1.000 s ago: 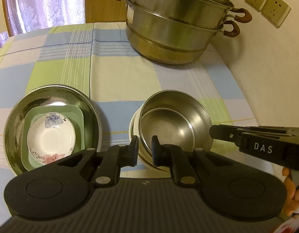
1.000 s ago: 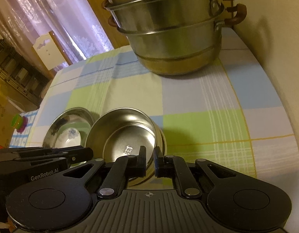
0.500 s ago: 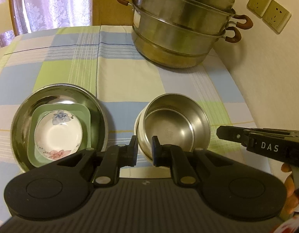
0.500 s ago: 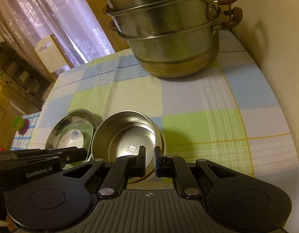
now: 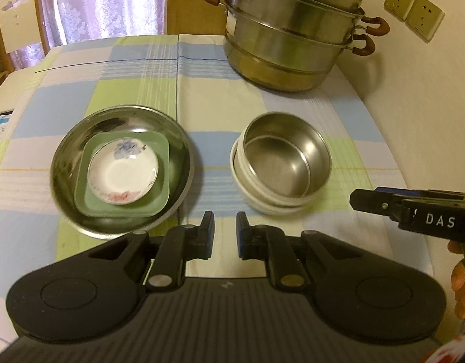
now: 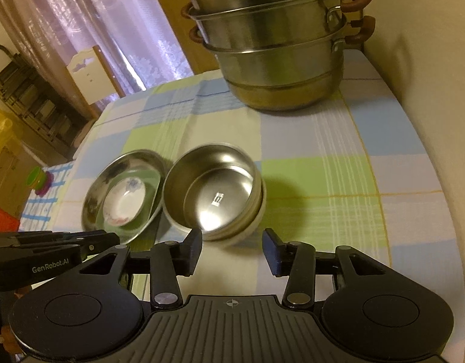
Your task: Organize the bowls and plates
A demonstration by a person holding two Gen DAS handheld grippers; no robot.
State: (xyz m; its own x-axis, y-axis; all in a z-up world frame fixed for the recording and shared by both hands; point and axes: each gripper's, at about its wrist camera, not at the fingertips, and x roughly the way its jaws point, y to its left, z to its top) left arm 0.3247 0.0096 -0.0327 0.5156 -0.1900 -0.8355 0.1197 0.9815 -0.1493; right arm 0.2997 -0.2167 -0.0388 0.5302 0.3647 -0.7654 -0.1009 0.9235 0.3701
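Note:
A steel bowl stack (image 5: 281, 163), steel bowls nested in a white bowl, stands on the checked tablecloth. To its left a wide steel plate (image 5: 172, 139) holds a green square dish (image 5: 160, 193) and a white flowered saucer (image 5: 122, 171). My left gripper (image 5: 225, 231) hovers in front of both, its jaws nearly together with nothing between them. My right gripper (image 6: 232, 243) sits just short of the bowl stack (image 6: 214, 190); its jaws are opening and hold nothing. The right gripper (image 5: 355, 200) also shows at the right edge of the left wrist view.
A big stacked steel steamer pot (image 5: 293, 39) stands at the back right of the table, near the wall with sockets (image 5: 414, 15). A chair (image 5: 17, 21) and curtains lie beyond the far left edge. Bare cloth (image 6: 338, 199) lies right of the bowls.
Both grippers have drawn back from the bowls, which now look farther away. The right gripper's jaws have spread apart; the left's stay as they were.

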